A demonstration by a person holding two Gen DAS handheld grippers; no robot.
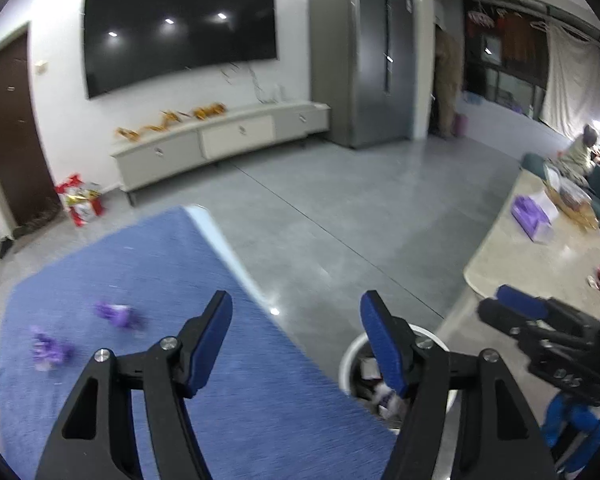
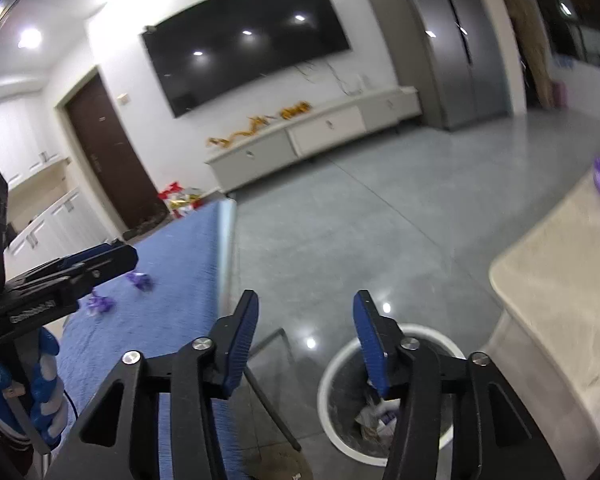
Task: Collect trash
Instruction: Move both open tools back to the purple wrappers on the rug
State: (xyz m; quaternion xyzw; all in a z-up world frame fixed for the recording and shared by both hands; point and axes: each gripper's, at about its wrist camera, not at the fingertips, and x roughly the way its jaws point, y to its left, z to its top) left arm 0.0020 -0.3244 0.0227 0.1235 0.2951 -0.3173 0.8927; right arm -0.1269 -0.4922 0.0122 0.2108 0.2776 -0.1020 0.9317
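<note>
Two crumpled purple wrappers (image 1: 116, 314) (image 1: 48, 348) lie on the blue-covered table (image 1: 240, 400); the right wrist view shows them too (image 2: 139, 280) (image 2: 99, 305). A white trash bin (image 2: 380, 392) stands on the floor beside the table, with crumpled paper inside; its rim (image 1: 350, 356) shows behind my left finger. My left gripper (image 1: 296, 320) hangs open and empty above the table's edge and the bin. My right gripper (image 2: 306, 320) is open and empty above the bin. Each gripper appears in the other's view (image 1: 540, 320) (image 2: 72, 276).
A beige low table (image 1: 540, 256) with a purple tissue box (image 1: 530, 216) stands to the right of the bin. Grey tiled floor (image 1: 340, 208) stretches to a TV cabinet (image 1: 220, 140) and a grey fridge (image 1: 364, 56). A person (image 1: 580, 152) sits at the far right.
</note>
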